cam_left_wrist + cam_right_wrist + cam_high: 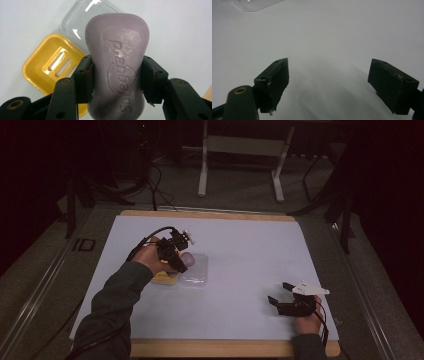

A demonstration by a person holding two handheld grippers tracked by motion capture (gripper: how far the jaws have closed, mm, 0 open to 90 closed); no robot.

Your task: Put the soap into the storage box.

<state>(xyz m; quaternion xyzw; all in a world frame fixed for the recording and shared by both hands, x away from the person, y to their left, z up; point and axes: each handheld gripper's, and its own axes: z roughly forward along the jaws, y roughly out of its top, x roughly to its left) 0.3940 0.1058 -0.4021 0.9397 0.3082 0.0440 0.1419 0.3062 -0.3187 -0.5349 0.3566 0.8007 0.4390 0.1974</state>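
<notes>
My left gripper [116,77] is shut on a lilac bar of soap [117,57], its pads pressing the bar's narrow waist. The bar hangs above a yellow soap dish [47,67] with two slots and a clear plastic lid [75,22] lying beside it. From above, the left gripper [176,260] hovers over the yellow dish [164,279] and the clear lid [195,272] left of the table's middle, with the soap [186,258] between its jaws. My right gripper [278,295] rests low at the near right, jaws wide apart with nothing between them [328,85].
A white sheet [250,255] covers the wooden tabletop [210,348]. A corner of the clear lid [254,5] lies far ahead of the right gripper. Beyond the table stand a white frame's legs [202,170] and dark cables on the floor.
</notes>
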